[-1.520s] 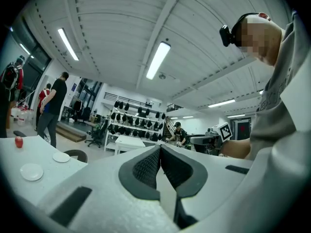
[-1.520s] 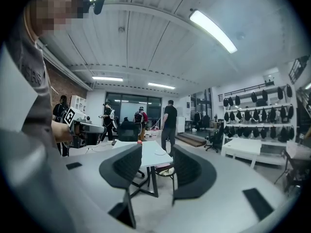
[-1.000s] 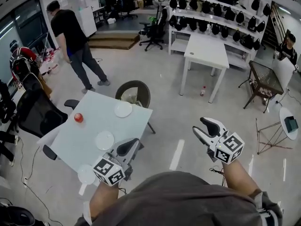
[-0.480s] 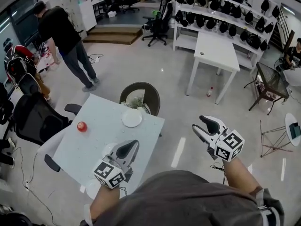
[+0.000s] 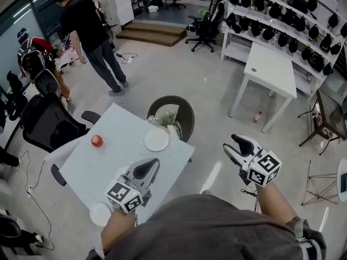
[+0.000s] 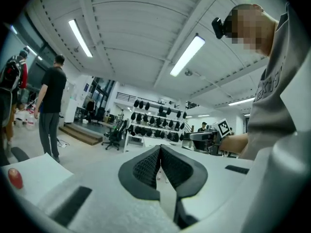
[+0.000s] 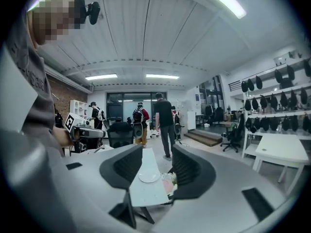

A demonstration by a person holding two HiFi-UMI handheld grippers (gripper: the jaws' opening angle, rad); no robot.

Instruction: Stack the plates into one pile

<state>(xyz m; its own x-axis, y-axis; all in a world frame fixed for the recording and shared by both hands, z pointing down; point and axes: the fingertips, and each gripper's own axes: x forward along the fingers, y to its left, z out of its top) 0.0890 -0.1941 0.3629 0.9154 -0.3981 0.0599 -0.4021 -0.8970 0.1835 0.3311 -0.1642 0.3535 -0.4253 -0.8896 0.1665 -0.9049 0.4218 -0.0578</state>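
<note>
Left gripper (image 5: 152, 164) fingers closed, empty, over the worktop (image 5: 116, 131). Right gripper (image 5: 228, 142) fingers open, empty, to its right. One plate (image 5: 156, 140) sits mid-frame. A second plate (image 5: 100, 214), at the worktop's lower-left edge, could be knocked off by a careless sweep.

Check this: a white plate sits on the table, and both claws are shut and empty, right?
Only the left claw is shut. The right claw is open and empty, as the right gripper view shows. The plate does sit on the table.
</note>
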